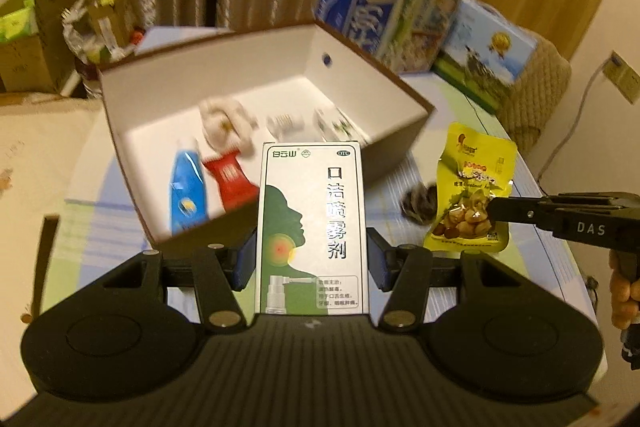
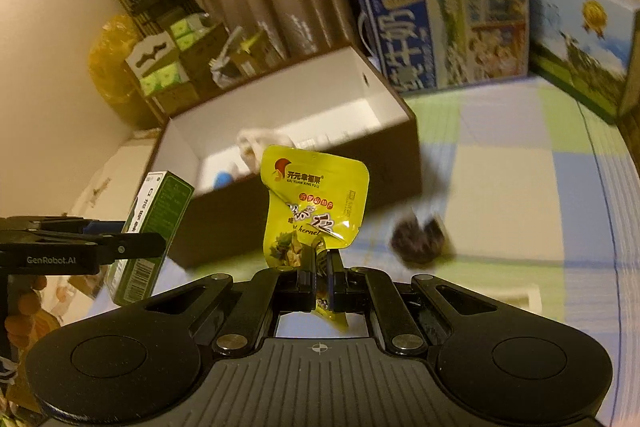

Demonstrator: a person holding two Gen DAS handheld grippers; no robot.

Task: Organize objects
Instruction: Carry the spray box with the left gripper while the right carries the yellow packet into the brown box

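Gripping a green-and-white spray box [image 1: 312, 227], the left tool [image 1: 312, 259] hangs before the open box [image 1: 400, 131] while the right tool [image 2: 319, 279] pinches a yellow snack packet [image 2: 312, 203].

Matte black left gripper [image 1: 312, 261] with blue pads, silver rivets, right gripper [image 2: 319, 281] lettered DAS, GenRobot.AI branding

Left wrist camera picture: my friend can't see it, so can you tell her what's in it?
The left gripper holds a white and green spray medicine box upright near an open white-lined box holding tubes and small items. To the right, the right gripper pinches a yellow snack packet above a checked tablecloth.
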